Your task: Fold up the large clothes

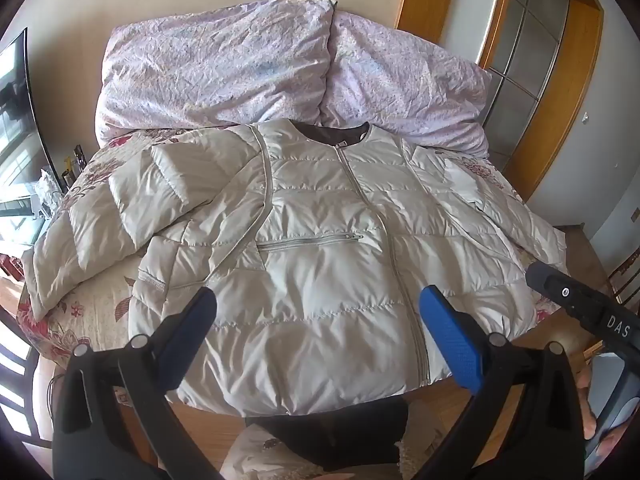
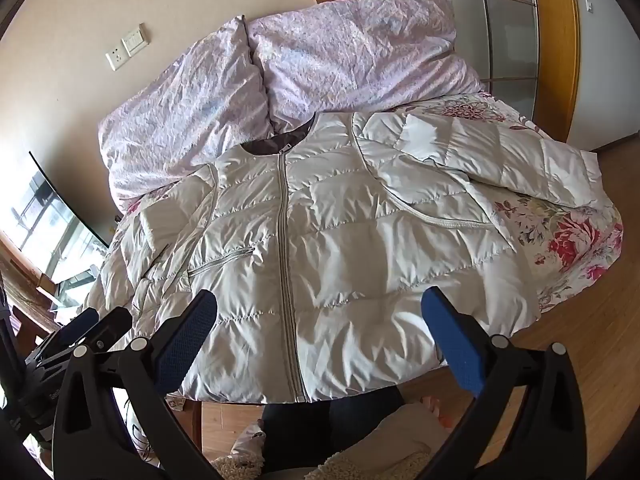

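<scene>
A cream quilted puffer jacket (image 1: 320, 248) lies front up and zipped on a floral bedspread, collar toward the pillows. Its left sleeve (image 1: 132, 208) is spread to the left side. Its right sleeve (image 2: 492, 160) lies out to the right. My left gripper (image 1: 318, 320) is open and empty, held above the jacket's hem. My right gripper (image 2: 320, 320) is open and empty, also above the hem near the zip (image 2: 286, 240). The right gripper's body shows at the right edge of the left wrist view (image 1: 580, 304).
Two lilac pillows (image 1: 224, 64) lie at the head of the bed. The floral bedspread (image 2: 568, 240) hangs over the right edge. A wooden door frame (image 1: 560, 80) stands at right. A TV screen (image 1: 16, 128) is at left. My legs (image 1: 332, 432) are below the hem.
</scene>
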{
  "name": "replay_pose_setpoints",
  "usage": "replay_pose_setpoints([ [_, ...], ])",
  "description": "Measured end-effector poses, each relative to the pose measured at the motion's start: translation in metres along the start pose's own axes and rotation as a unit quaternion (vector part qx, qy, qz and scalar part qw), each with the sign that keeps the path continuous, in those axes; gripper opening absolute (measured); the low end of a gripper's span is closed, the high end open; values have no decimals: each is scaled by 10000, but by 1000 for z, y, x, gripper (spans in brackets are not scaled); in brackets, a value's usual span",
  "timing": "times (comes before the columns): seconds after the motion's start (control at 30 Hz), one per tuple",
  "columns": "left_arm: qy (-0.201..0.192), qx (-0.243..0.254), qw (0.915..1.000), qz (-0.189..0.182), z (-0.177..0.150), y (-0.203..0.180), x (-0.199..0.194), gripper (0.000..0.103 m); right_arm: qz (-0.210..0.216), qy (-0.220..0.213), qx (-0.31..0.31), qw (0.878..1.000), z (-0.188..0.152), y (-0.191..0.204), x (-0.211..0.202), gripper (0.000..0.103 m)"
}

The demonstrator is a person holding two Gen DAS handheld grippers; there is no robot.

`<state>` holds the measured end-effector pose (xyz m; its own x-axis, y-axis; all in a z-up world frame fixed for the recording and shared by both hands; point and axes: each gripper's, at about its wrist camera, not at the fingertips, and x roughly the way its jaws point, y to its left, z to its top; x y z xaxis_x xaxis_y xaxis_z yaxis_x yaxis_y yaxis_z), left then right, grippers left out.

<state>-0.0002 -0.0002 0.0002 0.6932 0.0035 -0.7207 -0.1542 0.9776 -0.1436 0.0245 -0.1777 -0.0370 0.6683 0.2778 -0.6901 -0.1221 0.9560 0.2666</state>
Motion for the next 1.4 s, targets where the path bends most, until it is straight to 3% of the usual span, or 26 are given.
replay_pose_setpoints([
  [1.4,31,8,10000,19,-5,4,7,101,5,35,32,10000,2,-2,3,102],
])
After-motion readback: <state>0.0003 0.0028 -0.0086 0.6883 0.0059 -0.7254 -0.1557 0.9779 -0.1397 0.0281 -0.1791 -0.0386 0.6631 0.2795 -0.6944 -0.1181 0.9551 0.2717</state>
